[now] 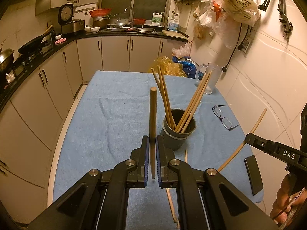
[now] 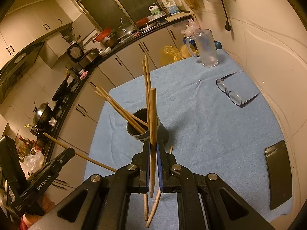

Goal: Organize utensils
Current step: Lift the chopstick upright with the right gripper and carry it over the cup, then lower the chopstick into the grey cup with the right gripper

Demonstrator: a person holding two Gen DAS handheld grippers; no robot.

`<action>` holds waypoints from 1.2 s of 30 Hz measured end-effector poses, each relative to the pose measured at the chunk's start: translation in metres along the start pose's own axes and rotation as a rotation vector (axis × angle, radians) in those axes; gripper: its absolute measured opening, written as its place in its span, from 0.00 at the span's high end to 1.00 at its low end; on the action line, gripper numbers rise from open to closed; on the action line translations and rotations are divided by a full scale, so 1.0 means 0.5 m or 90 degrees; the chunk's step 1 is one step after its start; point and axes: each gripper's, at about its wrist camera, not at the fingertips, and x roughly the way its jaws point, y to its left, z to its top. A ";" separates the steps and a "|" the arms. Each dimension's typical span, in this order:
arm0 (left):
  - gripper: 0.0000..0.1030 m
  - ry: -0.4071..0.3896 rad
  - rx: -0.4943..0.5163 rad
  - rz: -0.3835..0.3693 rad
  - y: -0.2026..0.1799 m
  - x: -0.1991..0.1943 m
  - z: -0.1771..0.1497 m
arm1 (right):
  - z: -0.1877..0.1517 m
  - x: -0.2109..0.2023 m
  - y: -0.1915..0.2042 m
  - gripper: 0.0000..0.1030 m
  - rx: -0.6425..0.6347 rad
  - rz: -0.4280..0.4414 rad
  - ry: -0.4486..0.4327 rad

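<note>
A dark grey holder cup (image 1: pixel 178 134) stands on the blue towel and holds several wooden chopsticks (image 1: pixel 167 99) leaning left and right; it also shows in the right wrist view (image 2: pixel 151 130). My left gripper (image 1: pixel 152 143) is shut on a single chopstick (image 1: pixel 153 115), held upright just left of the cup. My right gripper (image 2: pixel 153 145) is shut on another chopstick (image 2: pixel 153 115), upright just in front of the cup; it also appears in the left wrist view (image 1: pixel 249 139). Two loose chopsticks (image 2: pixel 153 209) lie on the towel under the grippers.
Glasses (image 2: pixel 232 94), a dark phone (image 2: pixel 278 174) and a clear glass mug (image 2: pixel 206 48) sit on the blue towel (image 1: pixel 119 99) toward the wall side. Kitchen counters and cabinets run along the left and back. Plastic bags lie behind the table's far edge (image 1: pixel 172 67).
</note>
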 end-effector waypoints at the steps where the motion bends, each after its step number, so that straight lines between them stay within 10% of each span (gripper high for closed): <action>1: 0.94 -0.001 0.002 0.000 -0.001 -0.001 0.001 | 0.001 -0.001 0.000 0.93 0.001 0.000 -0.001; 36: 0.94 -0.014 0.024 -0.004 -0.018 -0.020 0.030 | 0.047 -0.031 0.024 0.93 -0.009 0.016 -0.026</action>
